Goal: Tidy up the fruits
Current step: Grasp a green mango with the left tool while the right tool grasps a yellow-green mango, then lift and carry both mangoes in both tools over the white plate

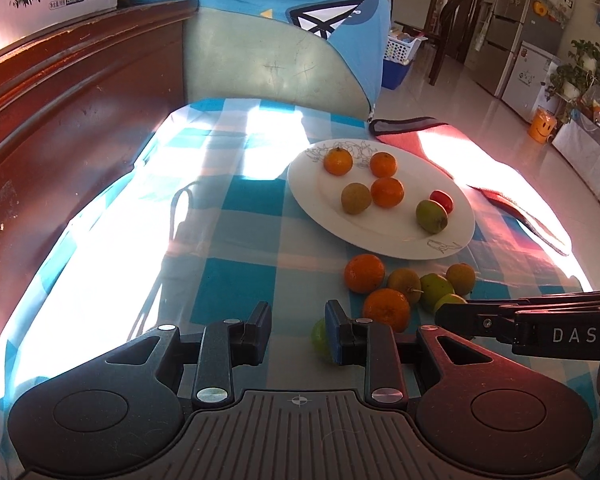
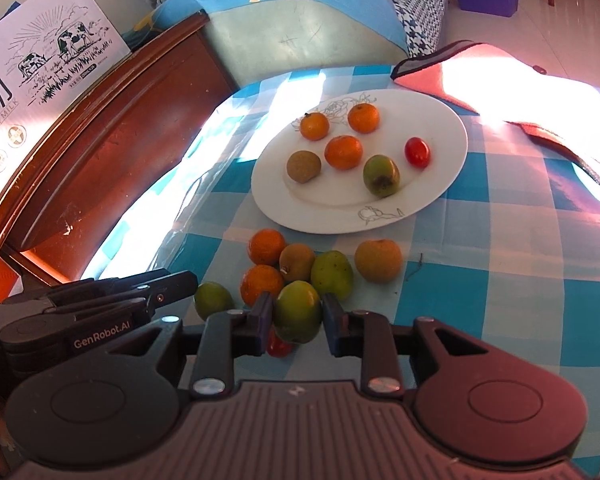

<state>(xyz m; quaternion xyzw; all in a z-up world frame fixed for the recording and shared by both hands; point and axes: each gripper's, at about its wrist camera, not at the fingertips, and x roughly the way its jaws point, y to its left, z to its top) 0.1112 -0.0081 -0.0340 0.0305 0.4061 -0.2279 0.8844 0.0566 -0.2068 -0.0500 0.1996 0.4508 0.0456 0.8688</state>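
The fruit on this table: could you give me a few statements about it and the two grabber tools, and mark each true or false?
1. The white plate holds six pieces of fruit. True.
2. The right gripper has a green fruit between its fingers. True.
3. The small red tomato on the plate lies among the loose fruit on the cloth. False: it lies on the plate, near its right side.
4. The left gripper holds an orange. False: nothing is between its fingers.
5. The checked cloth is blue and white. True.
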